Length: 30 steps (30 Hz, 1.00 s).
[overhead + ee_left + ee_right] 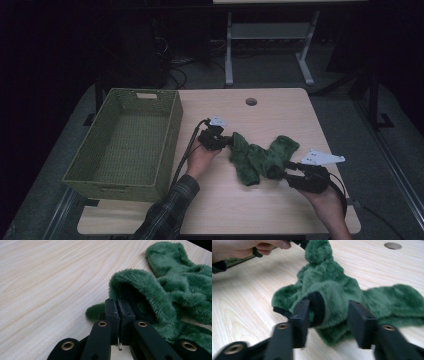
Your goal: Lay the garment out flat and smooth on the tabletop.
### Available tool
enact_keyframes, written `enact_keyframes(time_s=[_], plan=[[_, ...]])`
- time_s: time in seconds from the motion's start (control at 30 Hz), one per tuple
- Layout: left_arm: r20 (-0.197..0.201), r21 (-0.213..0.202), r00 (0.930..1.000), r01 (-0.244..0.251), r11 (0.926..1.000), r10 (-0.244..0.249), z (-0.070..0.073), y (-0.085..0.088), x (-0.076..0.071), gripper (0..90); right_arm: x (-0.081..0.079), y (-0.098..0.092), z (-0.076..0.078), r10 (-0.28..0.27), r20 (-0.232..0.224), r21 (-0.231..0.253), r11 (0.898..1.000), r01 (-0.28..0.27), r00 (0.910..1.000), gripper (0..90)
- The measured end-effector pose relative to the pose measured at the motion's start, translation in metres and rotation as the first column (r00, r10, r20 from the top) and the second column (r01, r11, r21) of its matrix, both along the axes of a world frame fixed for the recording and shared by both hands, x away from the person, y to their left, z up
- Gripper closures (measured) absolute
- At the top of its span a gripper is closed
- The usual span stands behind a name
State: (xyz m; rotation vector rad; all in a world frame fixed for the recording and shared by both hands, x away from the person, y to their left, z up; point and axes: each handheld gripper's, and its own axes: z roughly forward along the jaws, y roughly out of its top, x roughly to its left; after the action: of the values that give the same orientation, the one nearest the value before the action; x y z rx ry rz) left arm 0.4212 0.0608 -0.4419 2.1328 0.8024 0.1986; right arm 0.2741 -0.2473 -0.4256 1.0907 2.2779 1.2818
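A fuzzy green sock (257, 157) lies bunched on the wooden table (280, 110). My left gripper (227, 141) is at its left end, and in the left gripper view the jaws (118, 302) are shut on the edge of the sock's cuff (150, 292), which arches over the tips. From the lower right comes my right gripper (282, 170). In the right gripper view its jaws (329, 315) straddle a dark-rimmed fold of the sock (329, 282). The left jaw touches the rim and the right jaw stands a little off the pile.
A green woven basket (172, 125) stands at the table's left, close to my left hand. A round cable hole (251, 101) is in the tabletop at the back. A table frame stands on the floor beyond.
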Motion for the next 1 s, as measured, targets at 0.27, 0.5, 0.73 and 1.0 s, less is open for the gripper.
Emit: enact_keyframes(time_s=[0.27, 0.5, 0.73, 1.0], plan=[[-0.002, -0.008, 1.0000, -0.003, 1.0000, 0.003, 0.002, 0.000, -0.001, 87.8, 0.018, 0.005, 0.011, 0.040, -0.001, 0.013, 0.999, -0.040, 0.9992, 84.0], [0.008, -0.009, 1.0000, -0.002, 1.0000, 0.002, 0.009, 0.003, -0.001, 87.8, 0.041, 0.006, 0.031, 0.019, 0.043, 0.009, 1.000, -0.019, 0.9989, 85.2], [0.011, -0.013, 0.9999, -0.001, 0.9999, 0.001, 0.010, 0.004, -0.001, 87.9, 0.075, 0.006, 0.044, -0.030, 0.071, -0.016, 0.999, 0.031, 0.9970, 85.4], [0.011, -0.018, 0.9999, -0.003, 0.9998, 0.003, 0.009, 0.004, -0.001, 87.8, 0.120, 0.003, 0.038, -0.104, 0.058, -0.039, 0.994, 0.106, 0.9929, 85.8]])
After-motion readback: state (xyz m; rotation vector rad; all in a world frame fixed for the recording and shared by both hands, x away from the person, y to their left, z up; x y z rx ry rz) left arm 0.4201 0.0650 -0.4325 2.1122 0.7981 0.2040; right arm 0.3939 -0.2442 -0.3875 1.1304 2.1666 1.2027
